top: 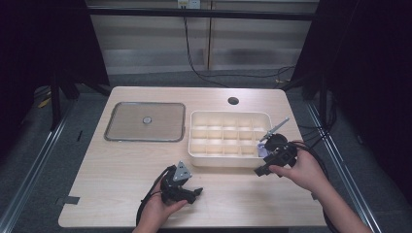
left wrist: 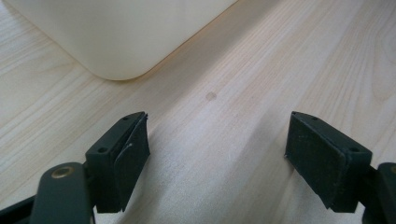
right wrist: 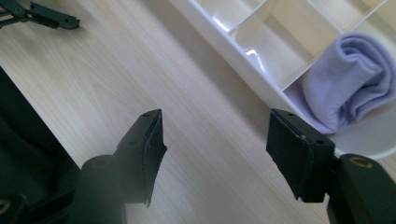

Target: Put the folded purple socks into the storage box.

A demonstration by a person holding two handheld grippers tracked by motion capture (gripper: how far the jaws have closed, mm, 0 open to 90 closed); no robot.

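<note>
- The right gripper (top: 265, 154) is held in the person's right hand (top: 301, 170) at about 4 o'clock on the table (top: 121, 184), at the near right corner of the white tray (top: 228, 159).
- In the right gripper view its jaws stand apart with bare wood between them; nothing is clamped.
- A rolled lilac sock (right wrist: 350, 84) lies in the tray's corner compartment, at 1 o'clock from the right gripper's jaws in that view. In the high view it shows as a small lilac patch (top: 262, 151) at the tray's near right corner, just beside the gripper.
- The tray's white wall runs between the right gripper and the sock; the right-hand jaw is close to that wall, and I cannot tell whether it touches.
- The tray is split by thin dividers into many small compartments; the ones seen near the sock hold nothing.
- The left gripper (top: 197, 194) sits in the left hand (top: 160, 208) at about 6 o'clock on the table, well apart from the sock.
- Its jaws stand wide apart over bare wood in the left gripper view, holding nothing.
- In that view the rounded corner of the tray (left wrist: 116, 42) lies at 11 o'clock from the jaws, not touching them.
- A flat clear lid (top: 145, 121) with a small round knob in the middle lies at about 10 o'clock on the table, just to the left of the tray.
- A round cable hole (top: 233, 101) is in the tabletop at 12 o'clock, beyond the tray.
- Black cables trail from both grippers toward the near edge.
</note>
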